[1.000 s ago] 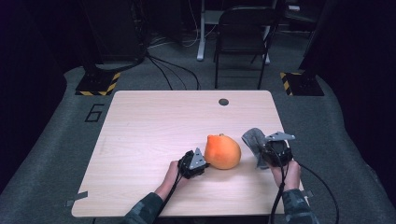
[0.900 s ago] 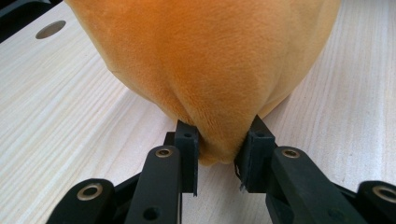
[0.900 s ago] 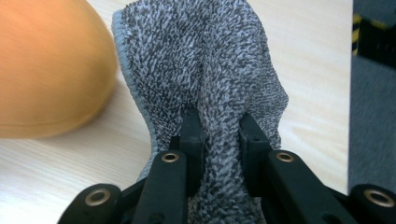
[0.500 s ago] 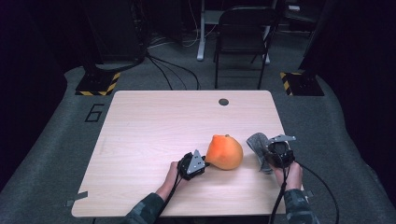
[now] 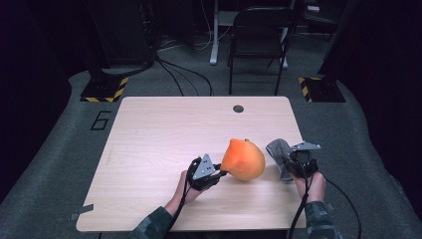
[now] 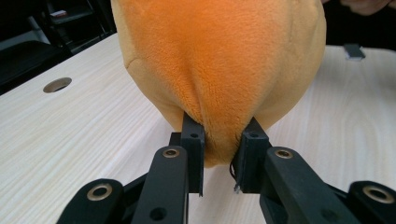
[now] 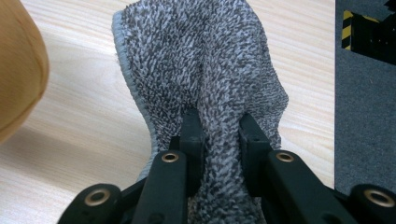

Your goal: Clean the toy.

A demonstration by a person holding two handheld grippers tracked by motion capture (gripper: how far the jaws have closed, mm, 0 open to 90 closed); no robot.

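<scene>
An orange plush toy (image 5: 243, 159) sits at the near right of the wooden table (image 5: 164, 134). My left gripper (image 5: 222, 173) is shut on its near lower edge. In the left gripper view the two jaws pinch a fold of the orange plush (image 6: 219, 56) at my left gripper (image 6: 220, 140). To the right, my right gripper (image 5: 283, 164) is shut on a grey speckled cloth (image 5: 276, 149) near the table's right edge. In the right gripper view the cloth (image 7: 201, 56) bunches between the jaws of my right gripper (image 7: 219, 126), with the plush (image 7: 18, 70) at the left edge.
A round cable hole (image 5: 238, 108) lies at the far middle of the table. A dark chair (image 5: 259, 35) stands beyond the far edge. Yellow-and-black floor plates (image 5: 104, 89) sit at both far corners. The table's left half is bare wood.
My left gripper has risen a little with the plush toy, whose near side has lifted and tipped. The right gripper and the grey cloth stay about where they were.
</scene>
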